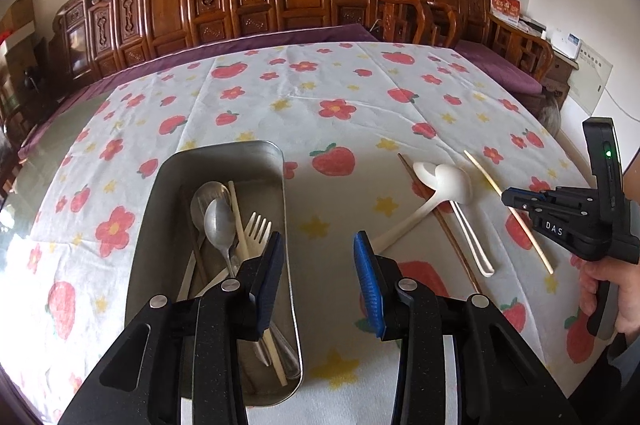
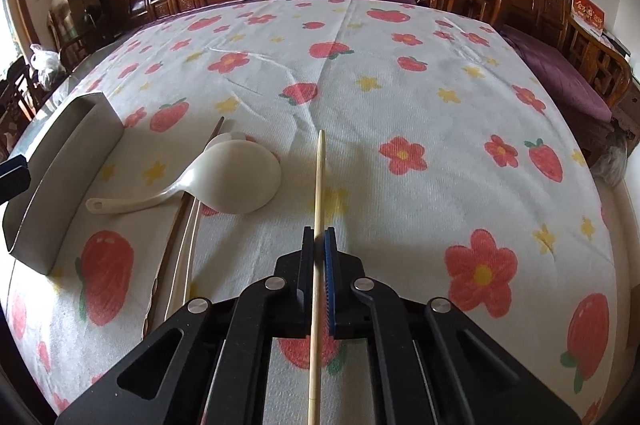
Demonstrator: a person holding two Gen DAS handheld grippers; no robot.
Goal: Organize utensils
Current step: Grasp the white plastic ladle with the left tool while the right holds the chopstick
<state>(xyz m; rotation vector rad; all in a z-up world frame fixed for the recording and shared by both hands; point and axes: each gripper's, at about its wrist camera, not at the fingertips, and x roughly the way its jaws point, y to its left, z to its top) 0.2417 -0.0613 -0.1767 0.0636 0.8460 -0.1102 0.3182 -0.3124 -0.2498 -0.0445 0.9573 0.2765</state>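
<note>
Presently catalogued, on the surface (image 2: pixel 400 97) under its strawberry-and-flower cloth:

Item one: pale wooden chopstick (image 2: pixel 319 193). My right hand-held gripper (image 2: pixel 320 245) has its jaws pressed together on it, the stick running lengthwise between the pads; its far end points toward the far edge of the surface, its near end passes back under the gripper body. From the left wrist view the same chopstick (image 1: pixel 508 209) lies slanting near the right edge, with my right hand-held gripper (image 1: pixel 510 197) on it and my hand (image 1: pixel 612 289) behind.

Item two: metal tin (image 1: pixel 224 153), rectangular, toward the left edge. Contents: a metal spoon (image 1: pixel 219 221), a pale fork (image 1: pixel 256 229), a light chopstick (image 1: pixel 240 221), other handles beneath, not told apart. My left hand-held gripper (image 1: pixel 318 253) hangs with jaws spread and nothing between them; its left finger is over the tin's right wall, its right finger over bare cloth.

Item three: white ladle (image 2: pixel 240 181), bowl down, between the tin and the pinched chopstick, handle pointing toward the tin.

Item four: dark chopstick (image 1: pixel 440 221) and a pale long-handled piece (image 1: pixel 472 237), lying under the ladle, side by side.
</note>
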